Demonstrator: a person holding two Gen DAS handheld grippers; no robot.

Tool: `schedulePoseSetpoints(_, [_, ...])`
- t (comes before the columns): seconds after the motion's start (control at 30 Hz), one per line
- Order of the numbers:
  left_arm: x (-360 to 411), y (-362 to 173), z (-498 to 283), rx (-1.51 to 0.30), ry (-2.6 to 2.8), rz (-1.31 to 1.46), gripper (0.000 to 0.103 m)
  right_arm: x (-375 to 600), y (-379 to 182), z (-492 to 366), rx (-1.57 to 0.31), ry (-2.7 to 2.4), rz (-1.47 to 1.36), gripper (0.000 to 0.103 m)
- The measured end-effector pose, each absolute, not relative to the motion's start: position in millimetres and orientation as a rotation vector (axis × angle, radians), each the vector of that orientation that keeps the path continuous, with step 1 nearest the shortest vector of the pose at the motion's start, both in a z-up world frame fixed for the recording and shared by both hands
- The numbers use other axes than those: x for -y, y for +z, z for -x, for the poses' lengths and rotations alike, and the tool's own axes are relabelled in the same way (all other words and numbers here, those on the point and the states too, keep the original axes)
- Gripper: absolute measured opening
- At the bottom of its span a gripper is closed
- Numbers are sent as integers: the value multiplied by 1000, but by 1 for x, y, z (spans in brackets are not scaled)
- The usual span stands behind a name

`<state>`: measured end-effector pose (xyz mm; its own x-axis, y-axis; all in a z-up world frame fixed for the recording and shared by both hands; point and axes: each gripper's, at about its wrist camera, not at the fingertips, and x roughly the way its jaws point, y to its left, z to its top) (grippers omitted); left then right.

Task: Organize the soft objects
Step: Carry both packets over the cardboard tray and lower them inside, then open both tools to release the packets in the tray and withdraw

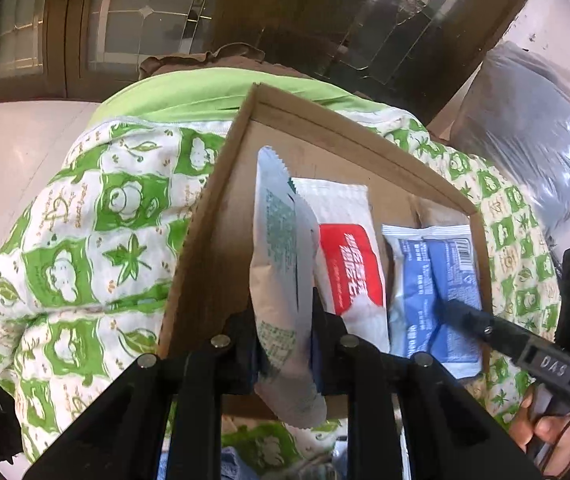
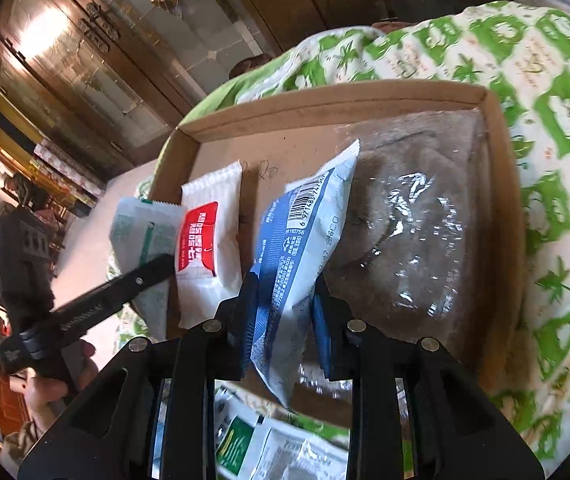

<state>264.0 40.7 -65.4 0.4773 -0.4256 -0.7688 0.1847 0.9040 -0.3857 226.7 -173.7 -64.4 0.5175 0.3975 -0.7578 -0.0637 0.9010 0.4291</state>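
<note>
A shallow cardboard box point(image 1: 221, 200) lies on a quilt. My left gripper point(image 1: 285, 320) is shut on a white packet with green print point(image 1: 281, 248), held upright over the box's near left side. A white packet with a red label point(image 1: 349, 268) lies flat in the box beside it. My right gripper point(image 2: 285, 292) is shut on a blue-and-white packet point(image 2: 297, 240) with a barcode, tilted above the box floor. Each gripper also shows in the other's view: the right gripper point(image 1: 461, 314) and the left gripper point(image 2: 157, 268). A clear bag of brown material point(image 2: 417, 232) fills the box's right part.
The box rests on a green-and-white patterned quilt point(image 1: 85, 220). A silvery plastic bag point(image 1: 533, 140) bulges at the far right. Dark wooden cabinets with glass doors point(image 2: 85, 60) stand behind. More packets point(image 2: 285, 452) lie below my right gripper. A person's hands point(image 2: 53, 384) grip the handles.
</note>
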Motion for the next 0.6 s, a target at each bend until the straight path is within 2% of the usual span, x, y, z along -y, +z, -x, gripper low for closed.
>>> schedulePoseSetpoints(0.13, [-33,-62,-269,-995,-346,202,33,166,-69,-236,-985,301,-368,25])
schedulePoseSetpoints(0.2, [-31,-61,-270,-997,-326,162,44,162,-68,-239,-976,300,-364,26])
schedulePoseSetpoints(0.23, [-30,-61,-270,-996,-316,151,45,162,-68,-240,-974,301,-365,26])
schedulePoseSetpoints(0.33, [-33,-59,-270,-989,-320,157,52,164,-67,-243,-966,288,-381,35])
schedulePoseSetpoints(0.4, [-34,-58,-269,-991,-329,175,57,168,-65,-241,-953,272,-395,51])
schedulePoseSetpoints(0.5, [-32,-55,-266,-982,-327,163,64,175,-61,-237,-935,261,-414,52])
schedulePoseSetpoints(0.57, [-29,-52,-264,-968,-298,121,65,179,-56,-234,-922,250,-418,52])
schedulePoseSetpoints(0.6, [-28,-50,-263,-961,-294,108,65,182,-55,-232,-916,248,-421,57])
